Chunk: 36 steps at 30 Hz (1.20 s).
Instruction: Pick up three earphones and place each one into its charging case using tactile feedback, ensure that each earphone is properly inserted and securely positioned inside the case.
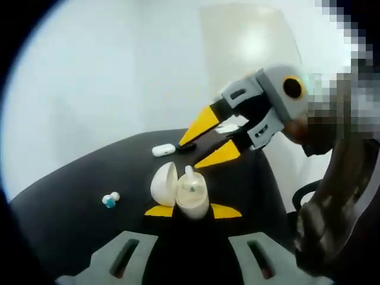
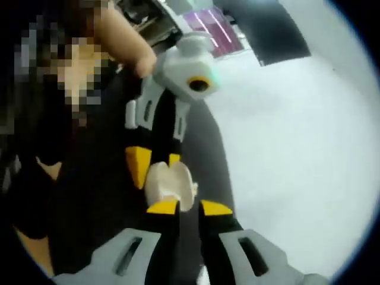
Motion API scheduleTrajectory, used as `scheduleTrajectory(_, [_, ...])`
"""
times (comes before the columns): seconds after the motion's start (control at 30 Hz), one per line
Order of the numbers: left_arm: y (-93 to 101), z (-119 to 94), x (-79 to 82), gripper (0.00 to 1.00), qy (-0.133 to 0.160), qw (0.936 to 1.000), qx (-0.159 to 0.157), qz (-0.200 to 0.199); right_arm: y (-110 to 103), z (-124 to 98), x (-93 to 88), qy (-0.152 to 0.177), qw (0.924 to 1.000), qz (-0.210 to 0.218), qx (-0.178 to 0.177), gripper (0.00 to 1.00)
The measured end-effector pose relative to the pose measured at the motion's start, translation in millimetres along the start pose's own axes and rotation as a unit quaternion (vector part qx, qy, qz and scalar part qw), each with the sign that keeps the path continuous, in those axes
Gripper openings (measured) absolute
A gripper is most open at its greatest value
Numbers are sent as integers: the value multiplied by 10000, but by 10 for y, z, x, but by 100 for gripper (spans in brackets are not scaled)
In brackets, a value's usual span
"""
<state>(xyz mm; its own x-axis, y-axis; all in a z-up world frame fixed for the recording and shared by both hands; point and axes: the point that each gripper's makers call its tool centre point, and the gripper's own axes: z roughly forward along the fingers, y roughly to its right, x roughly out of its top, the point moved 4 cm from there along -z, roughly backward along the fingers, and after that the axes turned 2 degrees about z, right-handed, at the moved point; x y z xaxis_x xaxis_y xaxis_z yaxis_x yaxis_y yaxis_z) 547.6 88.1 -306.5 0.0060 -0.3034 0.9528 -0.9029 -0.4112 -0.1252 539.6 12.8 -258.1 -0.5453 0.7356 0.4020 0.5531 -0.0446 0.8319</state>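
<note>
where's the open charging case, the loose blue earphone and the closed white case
open charging case (image 1: 191,199): left gripper view, on its base half
loose blue earphone (image 1: 110,200): left gripper view, on its body
closed white case (image 1: 163,149): left gripper view, on its top

A black surface (image 1: 71,202) runs up against a plain white wall (image 1: 119,71), softly lit with a bright patch. In the right gripper view, pale floor (image 2: 297,148) and a purple panel (image 2: 211,27) far off.
</note>
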Motion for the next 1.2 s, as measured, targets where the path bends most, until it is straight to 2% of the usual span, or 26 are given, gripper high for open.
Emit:
scheduleTrajectory(0.13, [-1,0,0,18,3,10000,6,9,18,-8,-51,310,9961,811,155,18])
scheduleTrajectory(0.23, [-1,0,1,18,7,10000,11,23,17,-21,-100,673,9848,1540,436,19])
scheduleTrajectory(0.3, [-2,0,1,18,6,10000,12,23,43,-26,-147,932,9695,2193,566,19])
scheduleTrajectory(0.37, [-1,0,1,18,7,10000,12,25,71,-28,-211,1145,9510,2787,700,19])
scheduleTrajectory(0.5, [-2,0,1,18,7,10000,7,19,90,-27,-309,1552,9130,3643,983,19])
scheduleTrajectory(0.57, [-2,0,0,18,7,10000,4,15,101,-19,-359,1683,9027,3835,989,19])
scheduleTrajectory(0.83, [-1,-3,-3,18,5,10000,-2,2,12,61,-462,1850,8731,4324,1282,19])
scheduleTrajectory(0.9, [-1,-3,-3,18,6,10000,0,3,-21,79,-457,1948,8569,4550,1437,19])
scheduleTrajectory(0.93, [0,-4,-4,18,5,10000,0,1,-34,86,-443,2084,8421,4718,1573,19])
scheduleTrajectory(1.0, [0,-4,-5,18,4,10000,-1,-1,-43,96,-439,2220,8221,4958,1703,20])
scheduleTrajectory(1.07, [0,-5,-6,18,5,10000,-1,-2,-21,90,-451,2230,8199,4984,1720,21])
scheduleTrajectory(1.13, [2,-5,-6,18,6,10000,-5,-3,-21,82,-445,2306,8127,5053,1761,21])
scheduleTrajectory(1.17, [2,-5,-7,18,5,10000,-7,-8,-34,88,-451,2269,8093,5107,1810,22])
scheduleTrajectory(1.2, [2,-5,-7,18,3,10000,-9,-15,-45,99,-460,2210,8093,5127,1827,22])
